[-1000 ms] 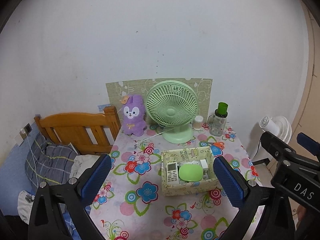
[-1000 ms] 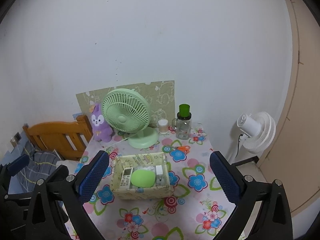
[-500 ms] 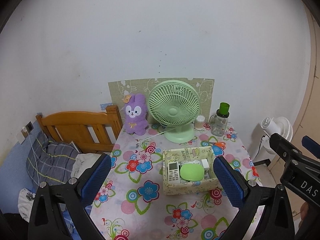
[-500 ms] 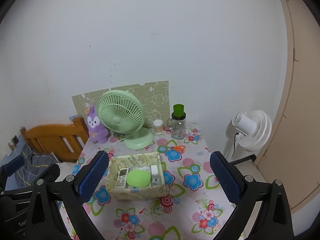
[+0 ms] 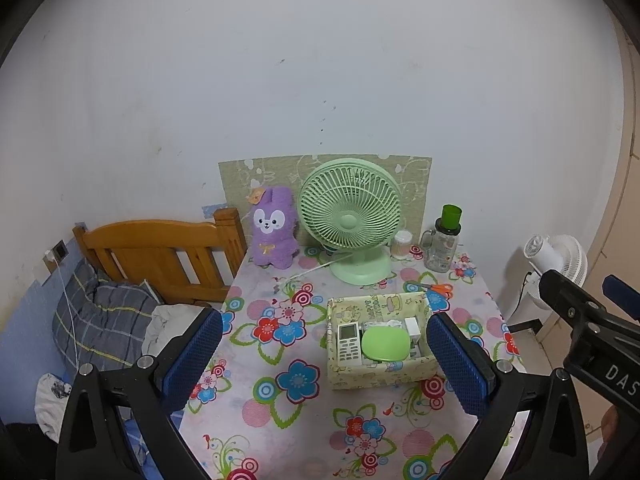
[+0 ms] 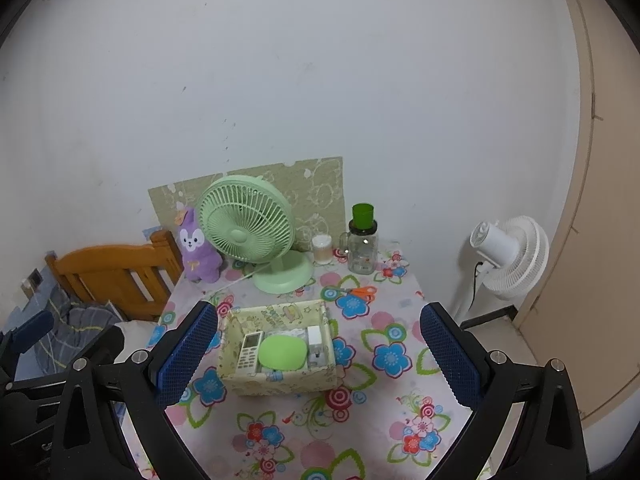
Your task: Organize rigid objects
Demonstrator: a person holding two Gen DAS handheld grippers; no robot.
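Scissors (image 6: 357,291) with orange handles look to me like the one loose rigid thing left on the bench (image 6: 376,396), lying flat on the flowered cloth behind the storage box (image 6: 280,350) and in front of the glass jar with the green lid (image 6: 362,244). The box already holds a white remote (image 6: 249,352), a green oval case (image 6: 283,353) and a white charger (image 6: 316,340), side by side. I hold my left hand-held gripper (image 5: 324,360) and my right hand-held gripper (image 6: 318,356) high and well back from the bench, each with its blue pads spread wide apart and nothing between them.

If the scissors are next, I judge my right hand-held gripper is the nearer one. They lie thin and flat, so I should come down steeply, set the pads across the handles rather than the blades, and close firmly before lifting, or they will slide on the cloth. I must pass over the box wall without catching it and keep clear of the green desk fan (image 6: 250,228), its white cord (image 6: 240,278) and the small cotton-swab pot (image 6: 322,249) beside the jar. The free space in the box is narrow, so I would lower them along the back wall, behind the case, and let go only once they rest
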